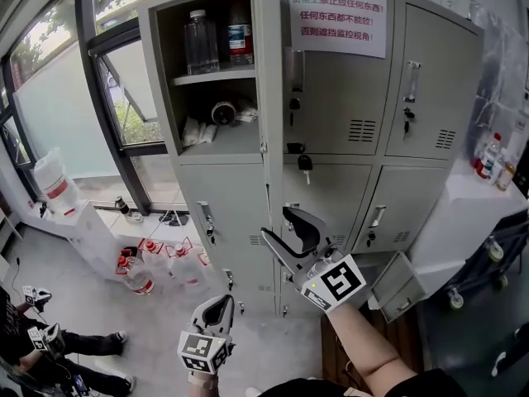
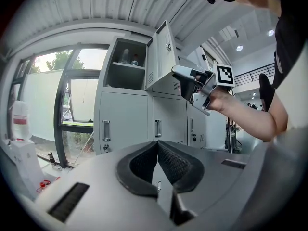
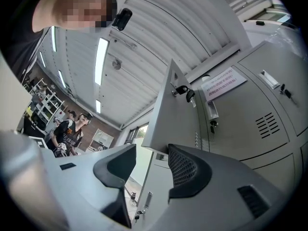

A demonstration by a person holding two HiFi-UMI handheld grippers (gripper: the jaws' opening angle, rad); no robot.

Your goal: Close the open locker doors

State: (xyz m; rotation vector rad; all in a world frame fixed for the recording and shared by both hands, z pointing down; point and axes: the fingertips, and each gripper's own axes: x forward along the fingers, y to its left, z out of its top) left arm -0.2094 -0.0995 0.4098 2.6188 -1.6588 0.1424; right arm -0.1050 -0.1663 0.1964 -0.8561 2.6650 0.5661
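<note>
The grey locker bank [image 1: 347, 106] has its top-left compartment [image 1: 216, 131] open, with bottles [image 1: 200, 41] on the shelf. Its door [image 1: 266, 98] swings out edge-on toward me. My right gripper [image 1: 277, 223] is raised just below that door's lower edge, jaws open and empty. From the right gripper view the door [image 3: 175, 105] rises above the open right gripper [image 3: 151, 153], untouched. My left gripper [image 1: 225, 299] hangs lower at the left, shut on nothing. In the left gripper view the left gripper [image 2: 157, 146] faces the closed lower lockers [image 2: 122, 124], pads pressed together, with the open door [image 2: 161, 57] above.
A small grey door [image 1: 398, 284] stands ajar at the bank's lower right. A white cart [image 1: 463, 205] with bottles flanks the lockers on the right. Water jugs [image 1: 157, 265] crowd the floor by the window [image 1: 58, 89]. A person [image 1: 58, 356] sits at bottom left.
</note>
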